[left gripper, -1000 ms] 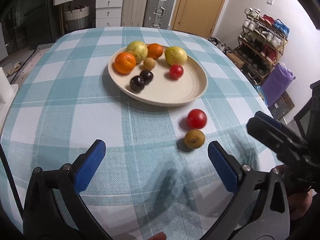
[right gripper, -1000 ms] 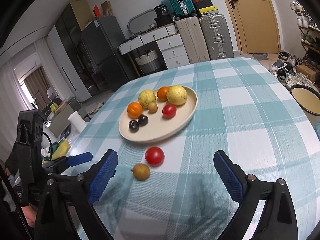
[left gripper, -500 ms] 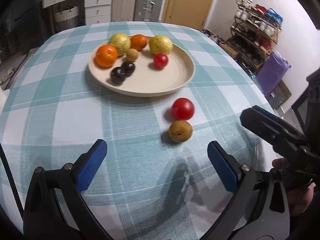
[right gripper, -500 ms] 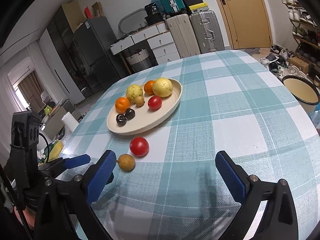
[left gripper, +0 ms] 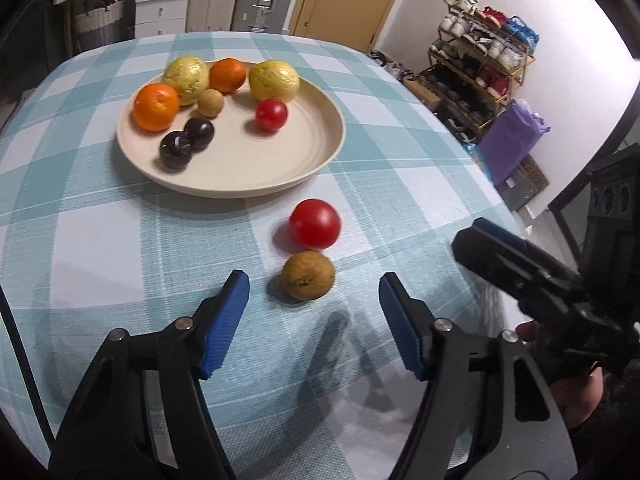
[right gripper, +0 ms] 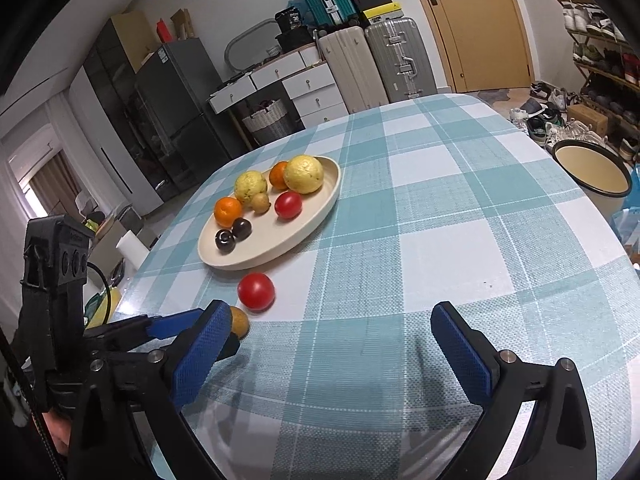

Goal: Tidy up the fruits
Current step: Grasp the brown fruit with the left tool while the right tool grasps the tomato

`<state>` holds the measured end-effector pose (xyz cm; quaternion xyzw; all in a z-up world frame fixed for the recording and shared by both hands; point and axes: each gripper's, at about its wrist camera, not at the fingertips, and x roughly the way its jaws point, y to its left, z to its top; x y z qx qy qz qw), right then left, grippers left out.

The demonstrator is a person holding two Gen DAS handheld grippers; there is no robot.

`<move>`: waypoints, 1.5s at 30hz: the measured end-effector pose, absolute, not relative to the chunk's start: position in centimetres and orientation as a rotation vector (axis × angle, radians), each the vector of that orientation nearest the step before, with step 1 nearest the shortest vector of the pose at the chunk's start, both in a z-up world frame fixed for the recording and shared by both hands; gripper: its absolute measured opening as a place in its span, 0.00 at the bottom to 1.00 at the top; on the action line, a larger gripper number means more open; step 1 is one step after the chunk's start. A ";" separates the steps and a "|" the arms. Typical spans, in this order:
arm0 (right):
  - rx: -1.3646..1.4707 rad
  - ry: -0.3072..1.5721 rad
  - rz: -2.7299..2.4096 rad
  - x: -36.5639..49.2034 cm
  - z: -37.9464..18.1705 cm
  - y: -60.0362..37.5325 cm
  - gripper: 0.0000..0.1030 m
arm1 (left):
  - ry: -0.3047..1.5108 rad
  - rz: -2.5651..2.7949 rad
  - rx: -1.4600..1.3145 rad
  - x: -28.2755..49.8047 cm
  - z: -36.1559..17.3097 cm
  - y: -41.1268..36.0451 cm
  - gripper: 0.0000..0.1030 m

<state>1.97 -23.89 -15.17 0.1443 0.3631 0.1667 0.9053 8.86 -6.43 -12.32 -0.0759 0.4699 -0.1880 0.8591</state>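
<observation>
The brown fruit [left gripper: 308,275] sits on the tablecloth [left gripper: 120,240] just ahead of the closing, still-empty left gripper [left gripper: 312,308], which should straddle it squarely, clear of the red tomato [left gripper: 315,223], before squeezing.

A checked teal and white cloth [right gripper: 440,208] covers the desk. Behind it stand two suitcases [right gripper: 376,64], a white drawer chest [right gripper: 288,88], a woven basket [right gripper: 266,122] and a dark fridge [right gripper: 176,108]. A wooden door [right gripper: 476,24] is shut. A shoe rack [left gripper: 476,64] lines the wall, a purple bag [left gripper: 512,140] beside it. A cream basin [right gripper: 592,172] sits on the floor.
</observation>
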 end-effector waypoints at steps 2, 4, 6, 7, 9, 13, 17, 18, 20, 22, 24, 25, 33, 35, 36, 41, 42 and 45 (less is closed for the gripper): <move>0.301 0.753 0.343 2.0 -15.2 -23.9 0.99 | 0.983 -0.405 -0.164 8.9 -12.3 -6.4 0.58; 0.298 0.754 0.343 2.0 -15.3 -23.9 0.99 | 0.986 -0.406 -0.171 9.1 -12.4 -6.3 0.54; 0.292 0.757 0.342 2.1 -15.2 -23.7 0.99 | 1.005 -0.414 -0.193 9.4 -12.8 -6.0 0.43; 0.291 0.758 0.341 2.1 -15.3 -23.7 0.99 | 1.015 -0.420 -0.207 9.5 -13.0 -5.8 0.34; 0.287 0.759 0.339 2.1 -15.3 -23.7 0.99 | 1.016 -0.430 -0.228 9.7 -13.2 -5.4 0.25; 0.276 0.765 0.332 2.1 -15.3 -23.5 0.99 | 1.007 -0.445 -0.257 9.7 -13.5 -4.7 0.25; 0.265 0.775 0.329 2.2 -15.3 -23.2 0.99 | 0.999 -0.453 -0.286 9.6 -13.5 -3.8 0.25; 0.262 0.777 0.330 2.3 -15.3 -23.0 0.99 | 0.996 -0.454 -0.291 9.4 -13.4 -3.5 0.25; 0.258 0.778 0.335 2.3 -15.3 -22.7 0.99 | 0.994 -0.455 -0.301 9.2 -13.4 -3.0 0.25; 0.246 0.780 0.340 2.4 -15.1 -22.2 0.99 | 0.992 -0.454 -0.313 8.9 -13.2 -2.1 0.25; 0.231 0.781 0.345 2.6 -15.1 -21.6 0.99 | 1.001 -0.456 -0.318 8.6 -13.2 -1.5 0.25; 0.227 0.783 0.346 2.6 -15.2 -21.4 0.99 | 0.999 -0.459 -0.325 8.4 -13.1 -1.0 0.25; 0.196 0.820 0.363 3.5 -15.7 -19.1 0.99 | 0.982 -0.435 -0.358 7.3 -12.7 2.1 0.25; 0.192 0.830 0.382 3.8 -15.8 -18.4 0.99 | 0.980 -0.436 -0.373 7.0 -12.8 2.8 0.25; 0.192 0.836 0.387 4.1 -15.8 -18.1 0.99 | 0.979 -0.433 -0.376 6.9 -12.8 3.2 0.25; 0.180 0.851 0.392 5.2 -16.0 -16.7 0.99 | 0.969 -0.425 -0.389 6.3 -12.7 4.8 0.25; 0.178 0.858 0.393 5.5 -16.1 -16.4 0.99 | 0.969 -0.423 -0.394 6.3 -12.7 5.1 0.25; 0.174 0.872 0.399 6.2 -16.3 -15.7 0.96 | 0.977 -0.410 -0.405 6.3 -12.9 5.7 0.25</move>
